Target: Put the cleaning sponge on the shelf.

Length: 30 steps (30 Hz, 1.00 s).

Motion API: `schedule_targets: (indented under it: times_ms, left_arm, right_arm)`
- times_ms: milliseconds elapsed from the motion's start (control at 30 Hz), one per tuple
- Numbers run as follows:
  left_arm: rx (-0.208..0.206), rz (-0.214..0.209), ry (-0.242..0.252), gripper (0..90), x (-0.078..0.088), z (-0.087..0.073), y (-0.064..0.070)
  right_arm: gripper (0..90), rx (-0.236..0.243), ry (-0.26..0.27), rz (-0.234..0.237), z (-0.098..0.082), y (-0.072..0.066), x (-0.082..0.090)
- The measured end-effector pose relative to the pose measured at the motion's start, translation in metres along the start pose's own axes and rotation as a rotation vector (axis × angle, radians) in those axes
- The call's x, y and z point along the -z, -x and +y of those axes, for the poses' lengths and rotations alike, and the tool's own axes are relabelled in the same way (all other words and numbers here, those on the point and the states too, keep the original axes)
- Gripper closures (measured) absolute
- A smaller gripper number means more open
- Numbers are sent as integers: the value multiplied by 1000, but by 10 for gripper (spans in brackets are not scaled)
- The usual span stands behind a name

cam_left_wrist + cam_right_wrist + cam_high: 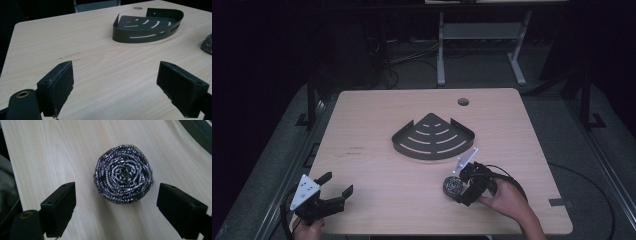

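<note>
Where right tongs [116, 212] gape, scourer [123, 173] ahead.

Left gripper [338, 185] near left, held low in the left hand [307, 231], jaws spread wide, nothing between them, pointing far-right. Right gripper [458, 189] near right, in the right hand [507, 199], jaws wide apart, pointing left, tilted down.

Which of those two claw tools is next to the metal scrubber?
The right gripper: its open jaws flank the steel scourer. The left gripper hangs over bare table.
</note>
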<state>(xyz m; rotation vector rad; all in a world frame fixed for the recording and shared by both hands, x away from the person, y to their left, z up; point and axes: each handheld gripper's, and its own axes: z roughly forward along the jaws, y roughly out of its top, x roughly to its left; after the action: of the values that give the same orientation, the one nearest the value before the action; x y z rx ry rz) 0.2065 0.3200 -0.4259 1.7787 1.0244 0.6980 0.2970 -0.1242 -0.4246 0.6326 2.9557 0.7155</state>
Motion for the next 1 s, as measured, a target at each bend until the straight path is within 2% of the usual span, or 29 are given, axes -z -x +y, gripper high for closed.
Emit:
schedule_targets:
  times_ms: [300, 667, 1000]
  left_arm:
    - [4, 0, 4, 134, 0, 0, 0]
    - [2, 2, 1, 134, 0, 0, 0]
    - [-1, -1, 3, 134, 0, 1, 0]
  right_arm:
    - [152, 3, -26, 12, 11, 4, -8]
    - [159, 3, -67, 19, 15, 9, -20]
    - [218, 11, -104, 3, 18, 10, -29]
